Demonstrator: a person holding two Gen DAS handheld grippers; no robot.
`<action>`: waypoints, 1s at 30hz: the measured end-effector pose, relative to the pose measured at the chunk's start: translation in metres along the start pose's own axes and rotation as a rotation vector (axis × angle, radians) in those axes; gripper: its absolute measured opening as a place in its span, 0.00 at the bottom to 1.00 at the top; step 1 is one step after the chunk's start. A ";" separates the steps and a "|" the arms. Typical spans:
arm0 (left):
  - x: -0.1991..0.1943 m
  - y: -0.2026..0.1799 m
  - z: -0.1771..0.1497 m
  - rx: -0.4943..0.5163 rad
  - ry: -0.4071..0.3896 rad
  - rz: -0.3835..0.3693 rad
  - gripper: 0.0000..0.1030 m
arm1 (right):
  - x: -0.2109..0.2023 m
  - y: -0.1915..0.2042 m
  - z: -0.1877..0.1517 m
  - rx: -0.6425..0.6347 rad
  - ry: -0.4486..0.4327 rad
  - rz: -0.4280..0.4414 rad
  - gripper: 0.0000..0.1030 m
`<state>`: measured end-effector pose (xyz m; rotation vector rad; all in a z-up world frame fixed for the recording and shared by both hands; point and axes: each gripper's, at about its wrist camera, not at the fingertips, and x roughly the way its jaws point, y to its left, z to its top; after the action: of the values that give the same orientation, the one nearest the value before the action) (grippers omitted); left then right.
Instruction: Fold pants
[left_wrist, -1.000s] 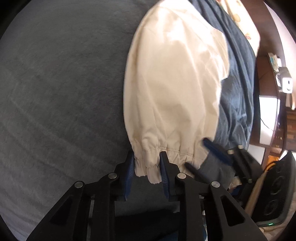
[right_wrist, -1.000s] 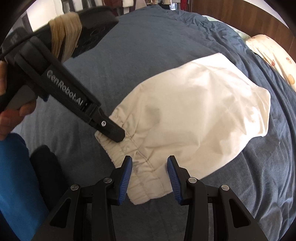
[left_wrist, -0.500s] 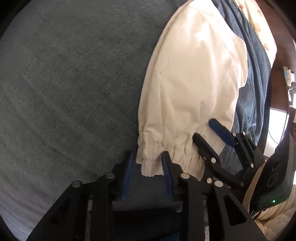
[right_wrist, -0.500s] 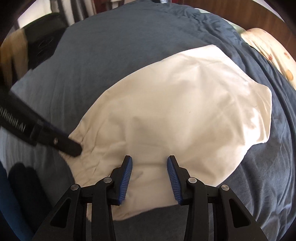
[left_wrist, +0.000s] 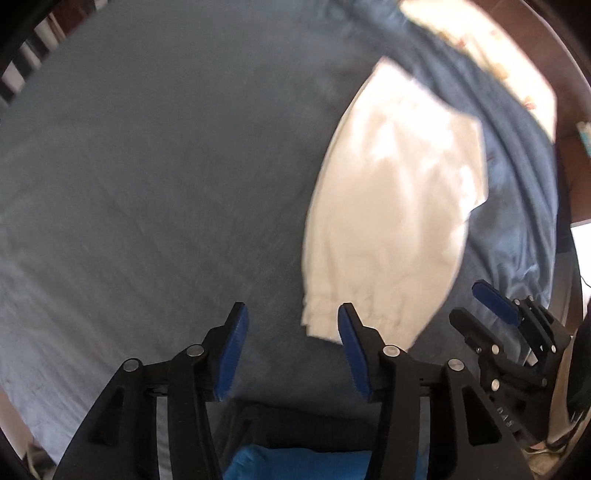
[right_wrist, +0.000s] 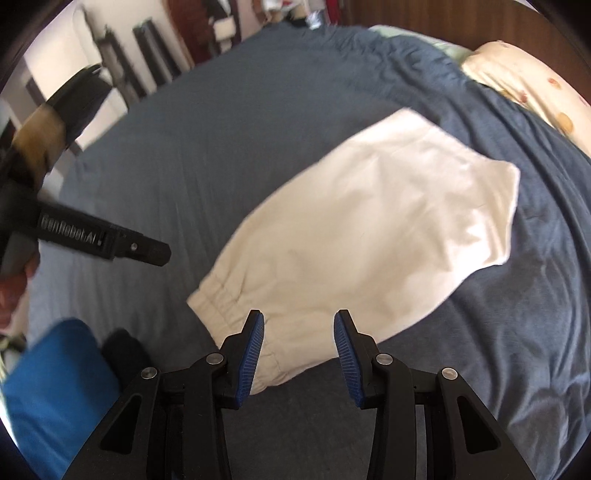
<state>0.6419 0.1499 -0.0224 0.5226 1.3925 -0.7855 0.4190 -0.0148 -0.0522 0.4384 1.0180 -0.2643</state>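
Note:
The cream pants (left_wrist: 391, 221) lie folded flat on the dark blue bed cover (left_wrist: 166, 166), their elastic band nearest me. My left gripper (left_wrist: 291, 350) is open and empty, just left of the band's corner, clear of the cloth. My right gripper (right_wrist: 299, 350) is open and empty, raised above the band end of the pants (right_wrist: 362, 229). The left gripper also shows in the right wrist view (right_wrist: 159, 254), off to the left of the pants. The right gripper also shows in the left wrist view (left_wrist: 476, 306), at the pants' right side.
A patterned cream pillow (right_wrist: 524, 85) lies at the far right of the bed. The person's blue sleeve (right_wrist: 51, 387) is low on the left. Dark wooden furniture (left_wrist: 576, 147) stands beyond the bed's right edge. Room clutter (right_wrist: 155, 59) lies past the far end.
My left gripper has let go of the elastic band, opened wide and pulled back to the left. My right gripper has lifted and drawn back. The pants now lie flat on the bed.

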 end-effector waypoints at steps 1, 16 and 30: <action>-0.011 -0.005 -0.003 -0.004 -0.047 -0.002 0.54 | -0.010 -0.004 0.000 0.017 -0.020 -0.001 0.39; -0.074 -0.079 -0.027 0.069 -0.434 0.151 0.68 | -0.089 -0.055 0.034 0.058 -0.222 -0.080 0.54; -0.067 -0.147 0.029 0.137 -0.507 0.121 0.69 | -0.113 -0.125 0.066 0.056 -0.333 -0.172 0.64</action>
<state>0.5514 0.0446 0.0652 0.4672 0.8366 -0.8476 0.3608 -0.1551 0.0465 0.3434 0.7228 -0.5034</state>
